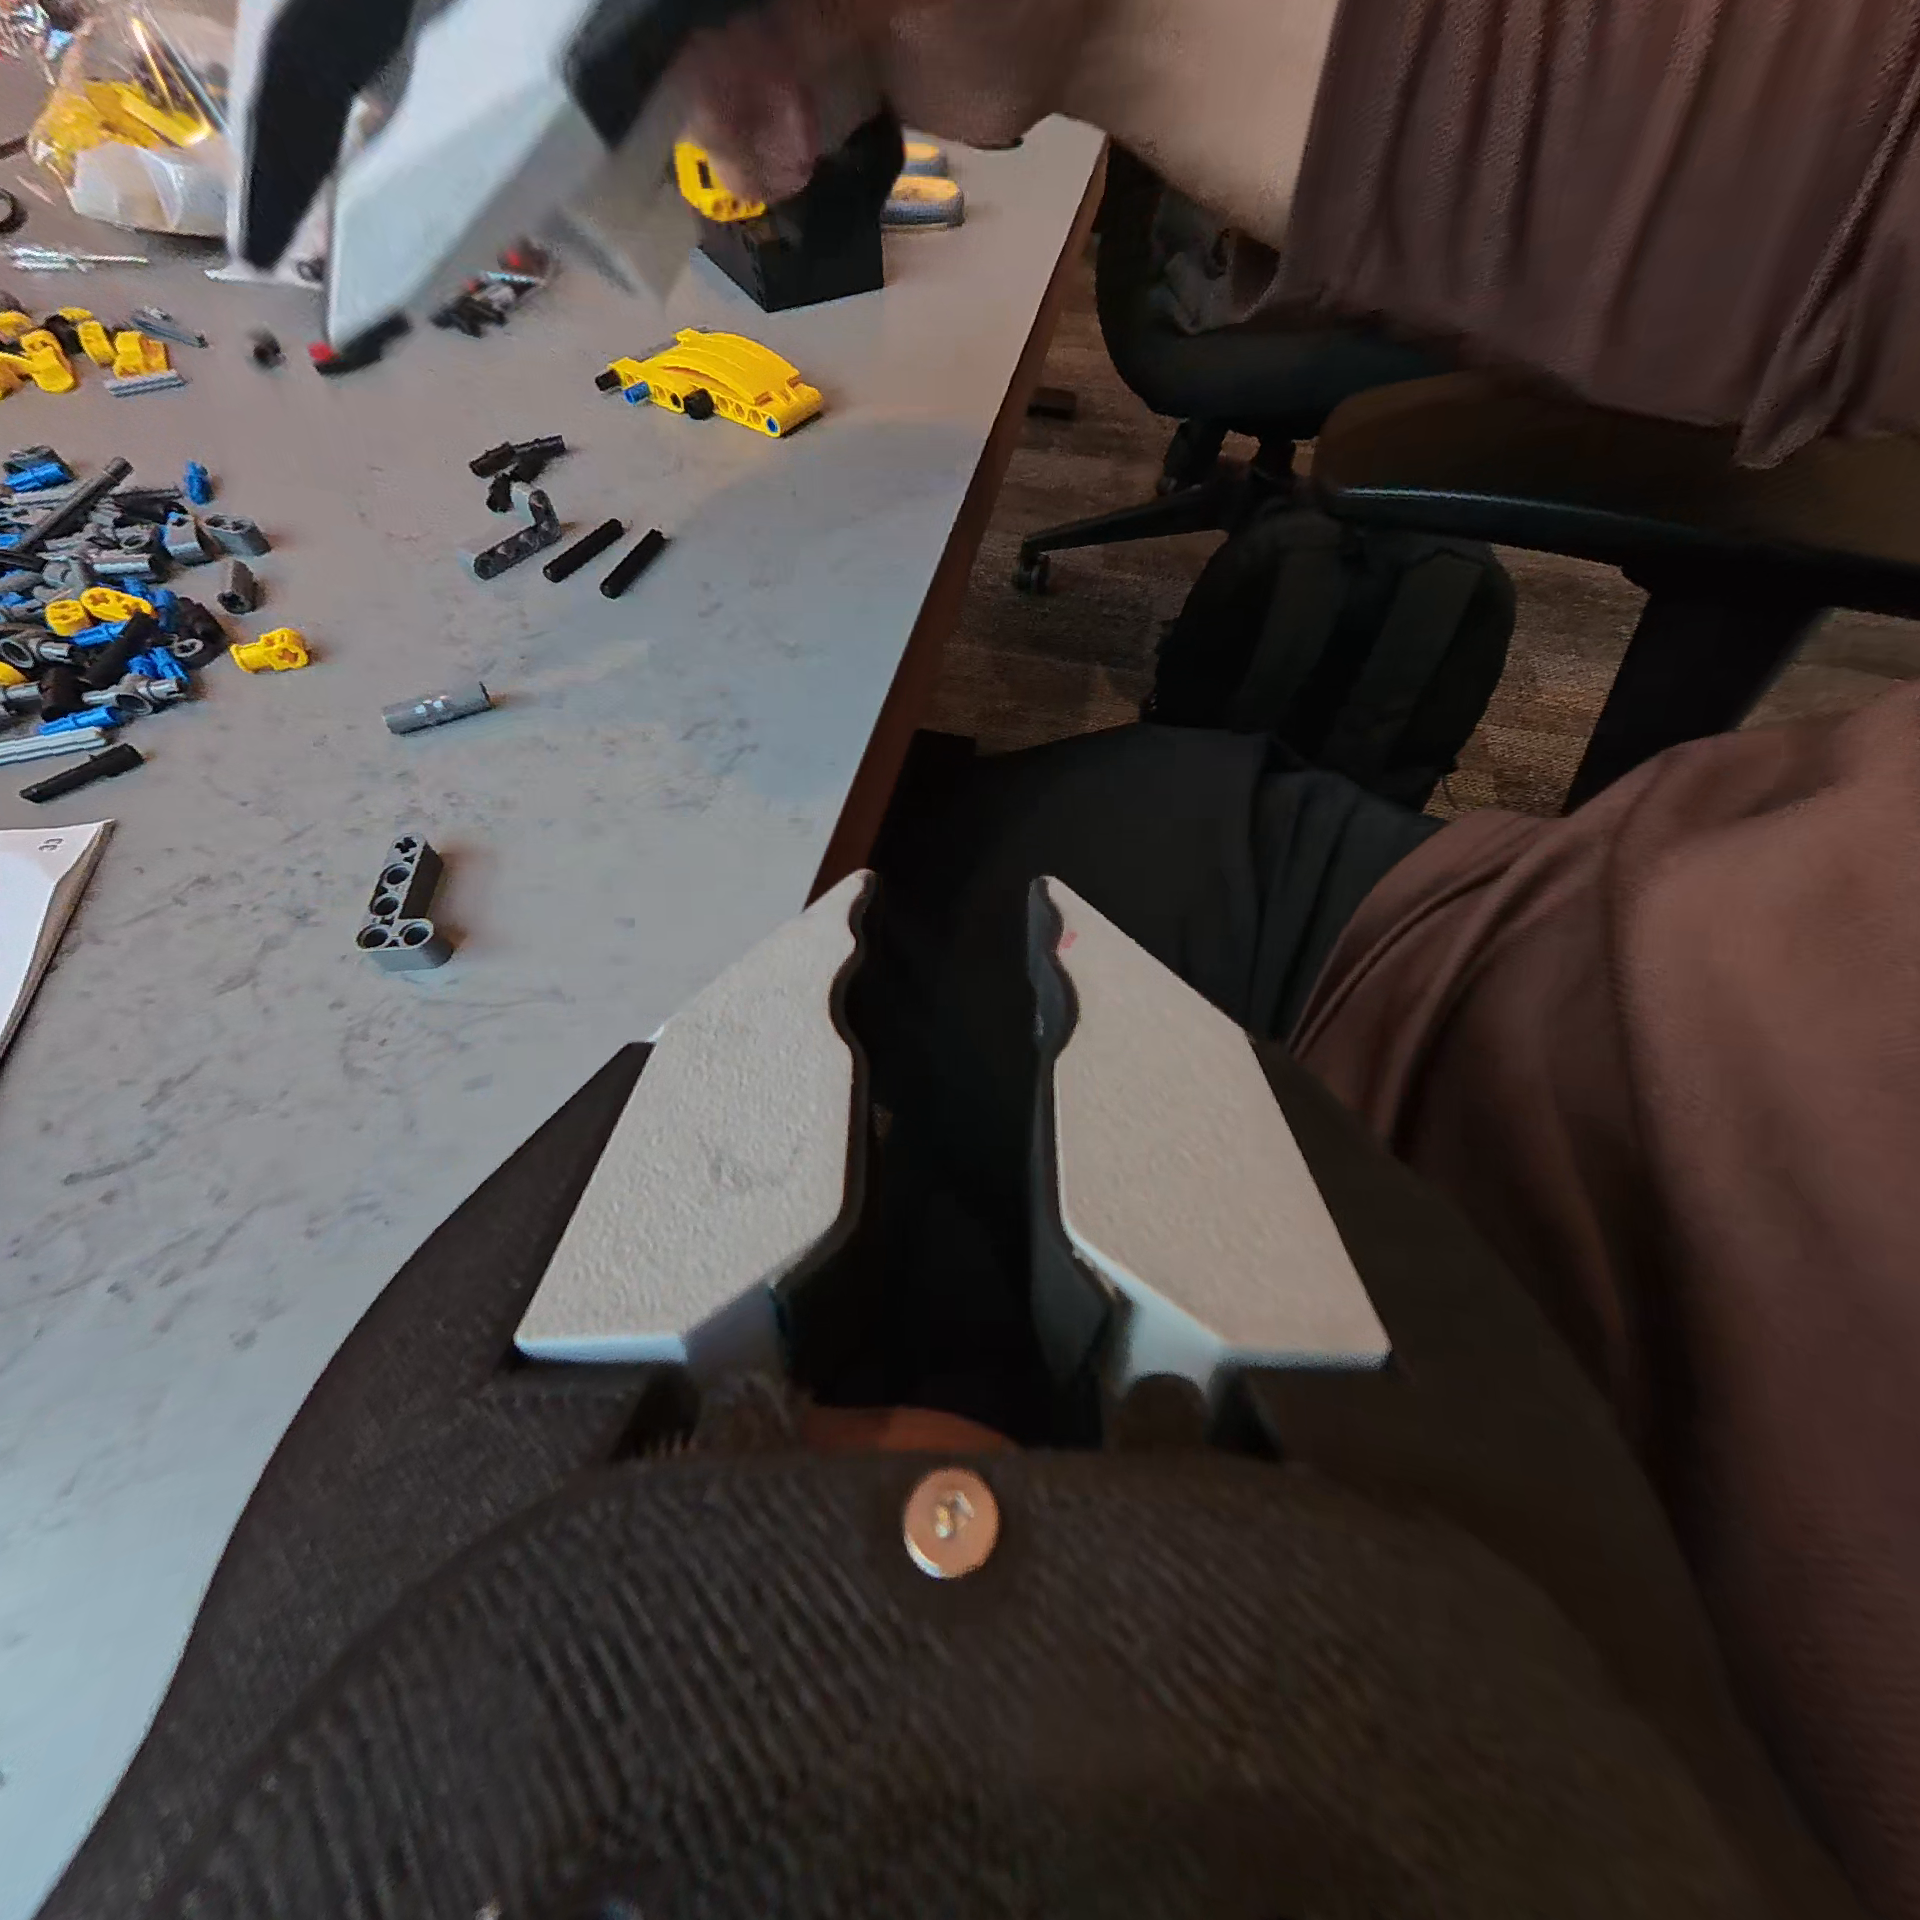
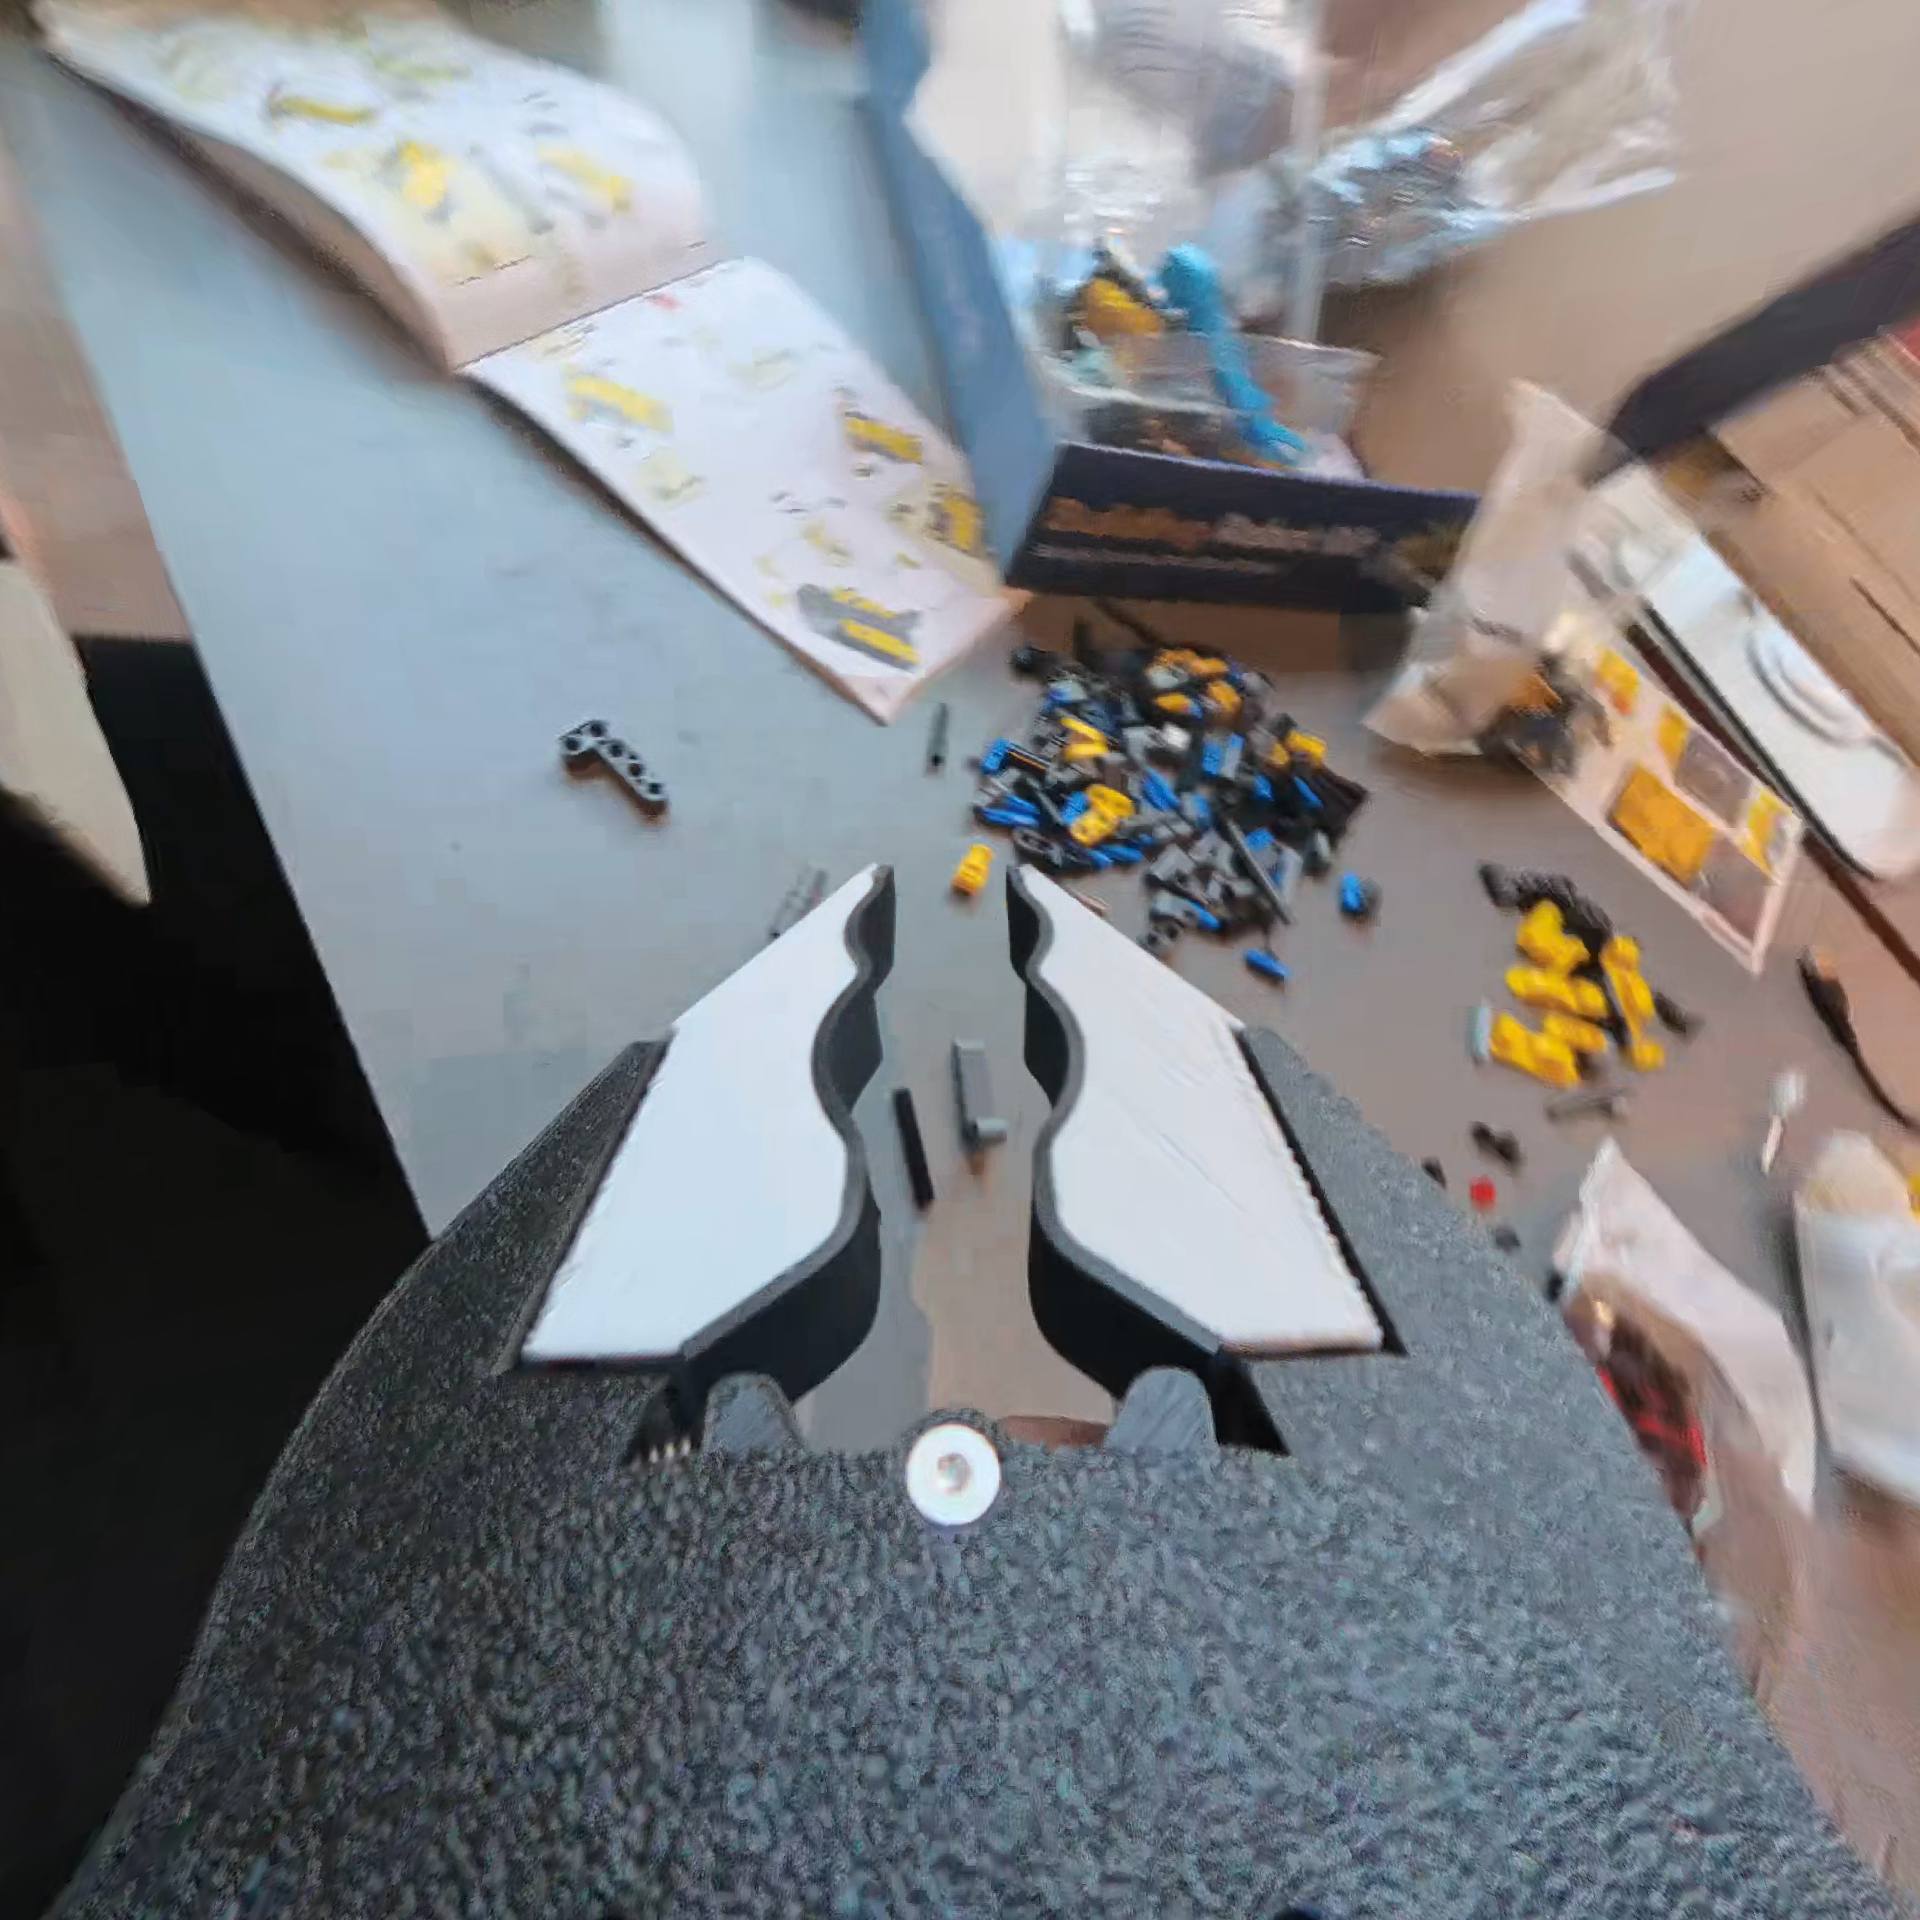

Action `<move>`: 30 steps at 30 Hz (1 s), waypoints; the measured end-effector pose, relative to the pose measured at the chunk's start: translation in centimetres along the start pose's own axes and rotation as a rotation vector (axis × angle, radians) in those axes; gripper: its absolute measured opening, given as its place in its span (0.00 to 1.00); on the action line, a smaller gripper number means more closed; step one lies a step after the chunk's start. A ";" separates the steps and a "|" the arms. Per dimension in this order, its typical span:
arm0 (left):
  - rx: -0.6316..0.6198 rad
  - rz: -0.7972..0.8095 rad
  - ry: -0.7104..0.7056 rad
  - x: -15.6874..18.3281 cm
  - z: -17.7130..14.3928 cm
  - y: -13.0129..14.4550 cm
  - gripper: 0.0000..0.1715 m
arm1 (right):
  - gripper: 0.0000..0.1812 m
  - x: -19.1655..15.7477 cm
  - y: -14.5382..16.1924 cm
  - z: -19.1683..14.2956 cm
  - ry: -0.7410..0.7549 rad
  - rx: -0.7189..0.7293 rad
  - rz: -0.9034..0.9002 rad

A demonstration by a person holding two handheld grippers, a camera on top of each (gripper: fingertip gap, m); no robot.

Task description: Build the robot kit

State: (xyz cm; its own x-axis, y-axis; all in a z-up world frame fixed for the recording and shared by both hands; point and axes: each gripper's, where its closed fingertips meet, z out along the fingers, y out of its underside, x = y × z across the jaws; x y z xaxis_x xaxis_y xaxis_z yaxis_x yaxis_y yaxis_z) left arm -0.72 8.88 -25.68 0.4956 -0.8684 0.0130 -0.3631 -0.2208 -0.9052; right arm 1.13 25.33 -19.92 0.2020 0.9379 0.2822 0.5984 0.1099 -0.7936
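My left gripper (image 1: 951, 883) is open and empty, held at the grey table's (image 1: 312, 1195) right edge, pointing past it toward a person's dark trousers. Nearest to it on the table lies a grey angled beam (image 1: 405, 906). My right gripper (image 2: 951, 873) is open and empty, above the table; between its fingers I see a black pin (image 2: 914, 1143) and a grey pin (image 2: 977, 1091) lying on the table, and a small yellow connector (image 2: 974, 869) just beyond the tips. The right gripper also shows, blurred, at the top of the left wrist view (image 1: 343, 291).
A pile of blue, grey and yellow bricks (image 2: 1164, 790) lies ahead, yellow pieces (image 2: 1569, 987) to the right, an open booklet (image 2: 665, 416), a dark box (image 2: 1236, 540) and plastic bags (image 2: 1538, 644) behind. A yellow curved assembly (image 1: 717, 384), a black stand (image 1: 800, 249), an office chair (image 1: 1195, 416) and a backpack (image 1: 1340, 644) show too.
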 end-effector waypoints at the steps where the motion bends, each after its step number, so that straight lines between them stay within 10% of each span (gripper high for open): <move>1: -0.004 0.006 0.001 0.1 0.1 0.1 0.14 | 0.11 1.0 0.4 -1.2 0.030 0.017 0.064; 13: -0.091 0.011 0.021 1.0 1.9 2.3 0.14 | 0.05 1.6 8.7 -3.6 0.107 -0.188 0.217; 30: -0.122 0.062 0.025 0.9 1.6 2.9 0.14 | 0.05 4.9 11.8 -0.2 0.081 -0.439 0.258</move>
State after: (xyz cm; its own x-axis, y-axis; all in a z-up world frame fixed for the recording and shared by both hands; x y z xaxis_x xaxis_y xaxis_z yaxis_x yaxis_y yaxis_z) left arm -0.04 8.14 -29.02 0.4503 -0.8924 -0.0296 -0.4865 -0.2174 -0.8462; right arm 9.36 31.19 -27.75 0.4351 0.8859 0.1611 0.7868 -0.2870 -0.5465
